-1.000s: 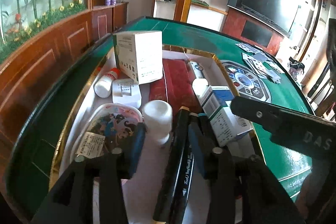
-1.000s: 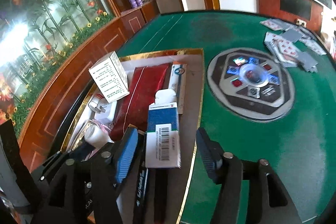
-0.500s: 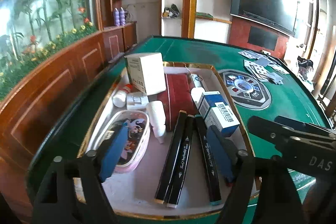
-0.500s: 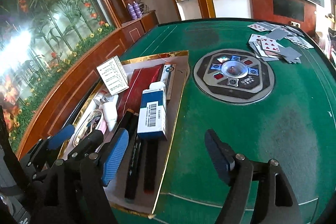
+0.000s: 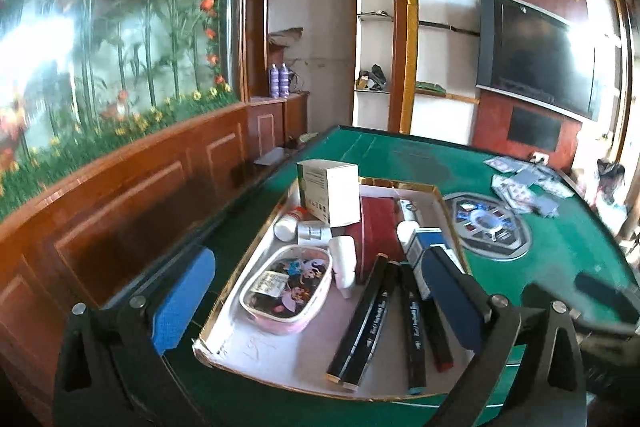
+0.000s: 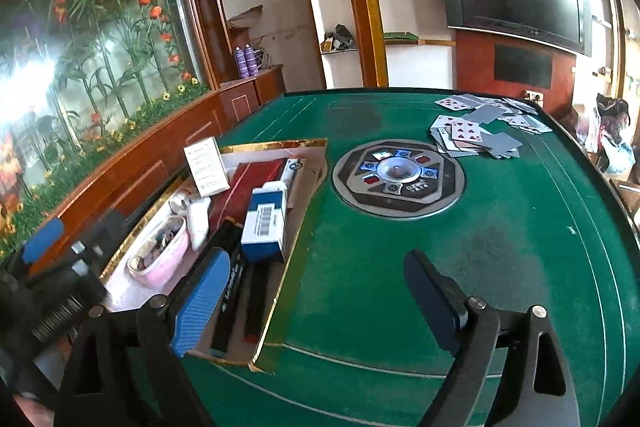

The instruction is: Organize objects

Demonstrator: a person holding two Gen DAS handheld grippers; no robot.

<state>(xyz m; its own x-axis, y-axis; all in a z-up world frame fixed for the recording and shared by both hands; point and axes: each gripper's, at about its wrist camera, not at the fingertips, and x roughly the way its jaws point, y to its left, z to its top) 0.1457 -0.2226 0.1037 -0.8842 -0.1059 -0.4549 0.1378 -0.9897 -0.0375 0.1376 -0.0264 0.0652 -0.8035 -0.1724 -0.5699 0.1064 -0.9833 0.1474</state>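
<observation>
Markers in tray, both tools just spread wide, empty.

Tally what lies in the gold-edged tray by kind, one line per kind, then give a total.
Black marker pens: 3
Cardboard boxes, the white box and the blue-and-white box: 2
Small white bottles, the red-capped bottle and the plain bottle: 2
Pink cartoon pouch: 1
Red packet: 1
Total: 9, not counting a few small white items too hidden to name.
</observation>
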